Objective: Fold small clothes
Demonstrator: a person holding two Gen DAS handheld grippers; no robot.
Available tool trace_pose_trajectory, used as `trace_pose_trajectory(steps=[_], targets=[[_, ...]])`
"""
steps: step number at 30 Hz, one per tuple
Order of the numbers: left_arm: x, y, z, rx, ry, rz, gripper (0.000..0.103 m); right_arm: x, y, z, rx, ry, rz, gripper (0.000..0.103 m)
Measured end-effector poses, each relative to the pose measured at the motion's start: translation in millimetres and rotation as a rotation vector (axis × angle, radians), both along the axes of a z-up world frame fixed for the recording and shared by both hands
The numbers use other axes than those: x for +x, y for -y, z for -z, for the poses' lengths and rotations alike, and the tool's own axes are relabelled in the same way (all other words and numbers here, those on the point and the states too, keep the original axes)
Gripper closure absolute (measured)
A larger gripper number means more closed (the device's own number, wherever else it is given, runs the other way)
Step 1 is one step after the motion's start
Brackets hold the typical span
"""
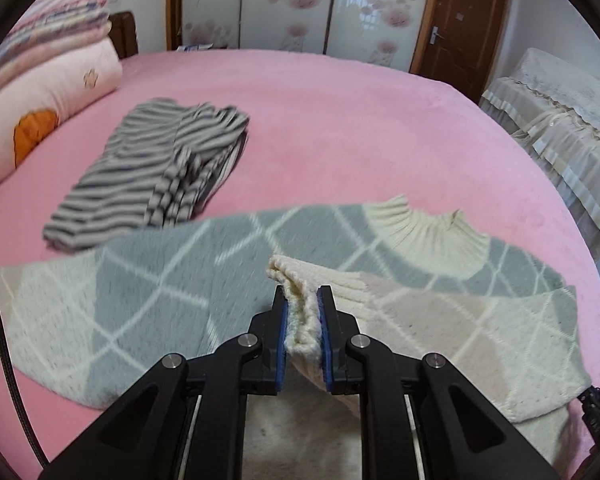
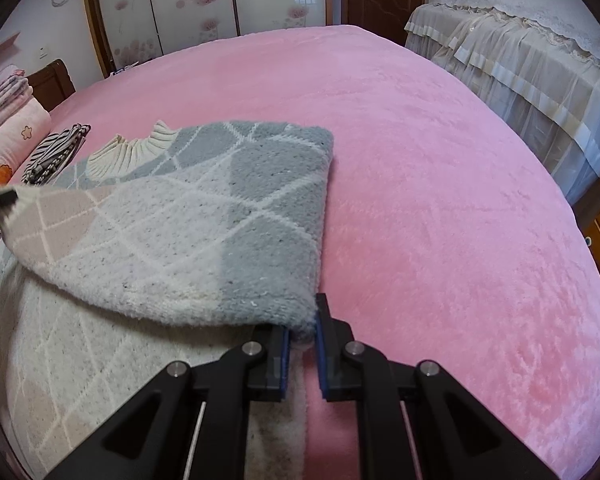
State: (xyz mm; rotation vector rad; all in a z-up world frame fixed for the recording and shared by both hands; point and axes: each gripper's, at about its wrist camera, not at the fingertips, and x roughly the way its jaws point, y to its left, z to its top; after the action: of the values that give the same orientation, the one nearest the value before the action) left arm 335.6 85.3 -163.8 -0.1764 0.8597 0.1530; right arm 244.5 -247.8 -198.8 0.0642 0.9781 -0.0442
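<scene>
A fuzzy sweater (image 1: 172, 280) with a grey, cream and beige diamond pattern and a cream ribbed collar (image 1: 432, 236) lies across the pink bed. My left gripper (image 1: 303, 300) is shut on its cream ribbed cuff (image 1: 300, 320), held above the sweater body. In the right wrist view the sweater (image 2: 204, 220) has a sleeve folded over its body. My right gripper (image 2: 302, 328) is shut on the grey edge of that fold. The left gripper's tip shows at the far left of that view (image 2: 0, 200), holding the other end.
A grey-and-white striped garment (image 1: 152, 176) lies folded on the bed (image 1: 380, 128) behind the sweater. Stacked pink bedding (image 1: 40, 92) sits at the left. A lace-covered piece of furniture (image 2: 520, 60) stands at the right. Wardrobe doors (image 1: 284, 4) stand behind the bed.
</scene>
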Motion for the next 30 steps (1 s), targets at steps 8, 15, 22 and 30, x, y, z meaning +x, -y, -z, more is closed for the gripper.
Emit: trace_pose_trajectory(steps=[8, 15, 22, 30], targets=[[2, -9, 6, -0.034, 0.013, -0.009, 0.091, 0, -9, -1, -0.042, -0.012, -0.013, 0.092], [8, -15, 26, -0.020, -0.082, -0.014, 0.074, -17, 12, -33, 0.097, -0.030, -0.082, 0.062], [-4, -41, 25, -0.102, -0.077, -0.050, 0.070, 5, 40, -77, 0.142, 0.043, -0.051, 0.045], [9, -34, 34, -0.191, -0.143, 0.031, 0.061, 102, 47, -39, 0.248, -0.034, -0.009, 0.045]])
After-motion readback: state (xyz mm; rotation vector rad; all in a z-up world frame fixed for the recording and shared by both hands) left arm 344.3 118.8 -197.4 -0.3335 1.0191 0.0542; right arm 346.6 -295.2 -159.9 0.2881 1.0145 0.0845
